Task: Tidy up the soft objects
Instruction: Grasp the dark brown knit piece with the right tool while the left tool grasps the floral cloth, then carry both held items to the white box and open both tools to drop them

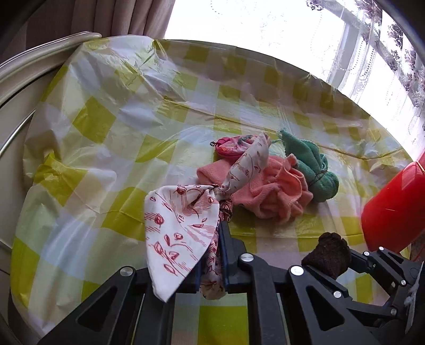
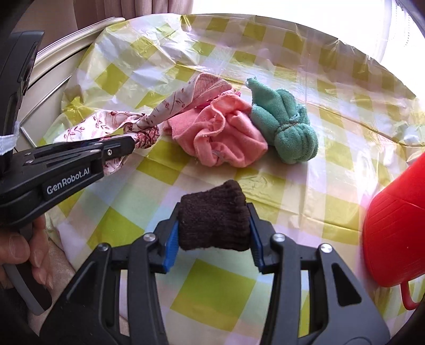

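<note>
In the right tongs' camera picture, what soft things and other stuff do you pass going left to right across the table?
Flowery scarf → pink cloth → green towel → red jug.

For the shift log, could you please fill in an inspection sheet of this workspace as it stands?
Surface: table under a crinkled yellow-checked plastic cover.
Job's things: printed scarf in the left tongs, its far end draped over the pink cloth; green towel bundle touching the pink cloth; dark knit piece in the right tongs; small pink pouch behind the scarf.
Clutter: red plastic container at the right edge.
Grippers: left tongs shut on the scarf; right tongs shut on the knit piece.
Cables: nothing seen.
Surroundings: curtain, bright window with a lace drape.
</note>
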The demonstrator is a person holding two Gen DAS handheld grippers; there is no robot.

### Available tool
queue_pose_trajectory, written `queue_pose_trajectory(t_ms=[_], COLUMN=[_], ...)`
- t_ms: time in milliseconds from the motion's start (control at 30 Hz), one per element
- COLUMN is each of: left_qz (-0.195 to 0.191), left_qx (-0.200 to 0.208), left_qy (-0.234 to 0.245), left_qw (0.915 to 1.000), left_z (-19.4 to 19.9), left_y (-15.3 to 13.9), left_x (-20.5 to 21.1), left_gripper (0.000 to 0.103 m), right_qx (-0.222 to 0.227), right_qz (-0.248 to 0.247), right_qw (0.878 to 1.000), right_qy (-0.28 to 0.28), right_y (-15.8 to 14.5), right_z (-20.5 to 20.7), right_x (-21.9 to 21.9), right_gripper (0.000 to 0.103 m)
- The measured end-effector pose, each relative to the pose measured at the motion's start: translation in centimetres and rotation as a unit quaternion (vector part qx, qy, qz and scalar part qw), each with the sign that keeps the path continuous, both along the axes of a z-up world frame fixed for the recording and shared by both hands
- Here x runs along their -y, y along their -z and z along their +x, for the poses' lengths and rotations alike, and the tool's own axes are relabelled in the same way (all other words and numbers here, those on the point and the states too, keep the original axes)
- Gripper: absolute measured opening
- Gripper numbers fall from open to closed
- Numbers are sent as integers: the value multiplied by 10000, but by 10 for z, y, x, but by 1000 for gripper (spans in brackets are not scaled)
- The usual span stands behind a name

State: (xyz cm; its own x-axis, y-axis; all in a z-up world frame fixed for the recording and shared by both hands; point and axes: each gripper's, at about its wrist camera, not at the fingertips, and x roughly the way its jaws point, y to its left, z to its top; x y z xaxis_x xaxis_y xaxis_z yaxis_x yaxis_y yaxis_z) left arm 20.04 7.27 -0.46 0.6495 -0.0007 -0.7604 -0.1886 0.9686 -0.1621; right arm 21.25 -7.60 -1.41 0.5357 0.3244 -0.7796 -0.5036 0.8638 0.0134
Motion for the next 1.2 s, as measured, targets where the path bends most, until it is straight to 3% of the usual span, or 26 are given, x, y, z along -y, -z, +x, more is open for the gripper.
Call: queue_pose_trajectory(t_ms=[300, 1000, 1200], left_qz=[-162, 6, -65], left_qx=[319, 714, 857], left_qy=[-25, 115, 212], left_qw=[9994, 9974, 9961], left_z=[-32, -43, -60], left_y=[-14, -27, -38], left_x=[14, 37, 48], left_gripper=[11, 10, 10], right_qx=[330, 700, 621], right_qz=[10, -3, 85], right_qw=[9994, 9974, 9979], right_qy=[35, 145, 178], right_y=[-9, -16, -23], right_z=[-23, -44, -54], right_x=[10, 30, 44], right_gripper=[48, 48, 48])
